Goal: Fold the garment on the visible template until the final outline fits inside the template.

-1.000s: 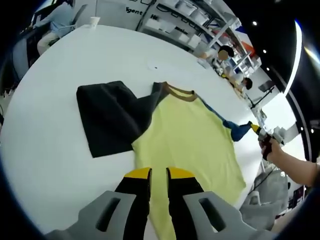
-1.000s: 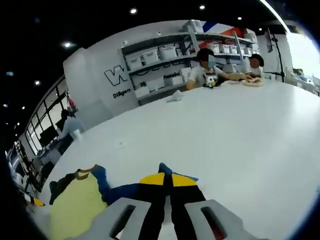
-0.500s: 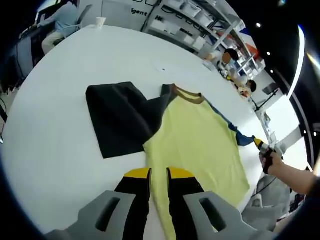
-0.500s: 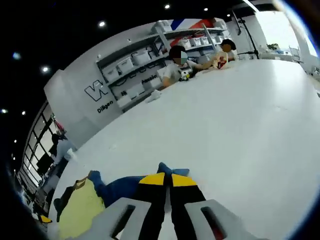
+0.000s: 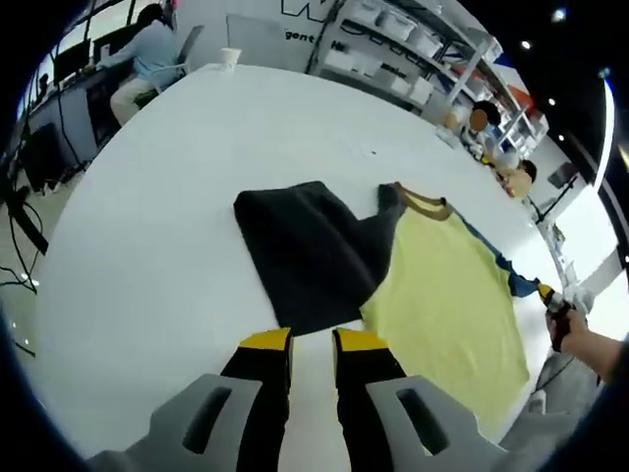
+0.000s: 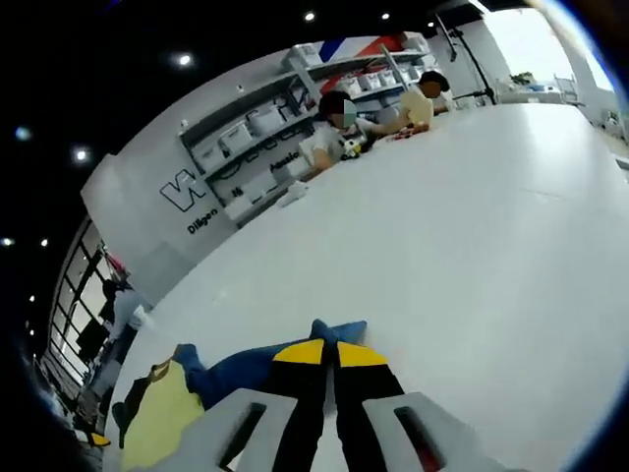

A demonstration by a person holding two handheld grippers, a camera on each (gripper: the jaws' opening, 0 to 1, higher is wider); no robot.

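Observation:
A yellow shirt [image 5: 447,295] with a brown collar [image 5: 425,203] lies flat on the white table [image 5: 147,226]. Its left side rests on a dark rectangular sheet [image 5: 300,246], apparently the template. My left gripper [image 5: 313,342] hovers over bare table just before the sheet's near edge, jaws slightly apart with nothing between them. The blue sleeve [image 5: 519,283] stretches out to the right, where a hand holds my right gripper [image 5: 553,301] at its tip. In the right gripper view, the right gripper [image 6: 329,346] is shut on the blue sleeve [image 6: 246,362], with the yellow body [image 6: 162,421] at lower left.
A paper cup [image 5: 229,56] stands at the table's far edge near a seated person [image 5: 152,44]. Two people [image 6: 378,108] sit at the far end before shelving [image 6: 265,123]. The table's edge curves along the left, with cables [image 5: 20,216] on the floor beyond.
The left gripper has moved left, from over the yellow hem to bare table before the dark sheet, and its jaws stand slightly wider. The right gripper still holds the blue sleeve.

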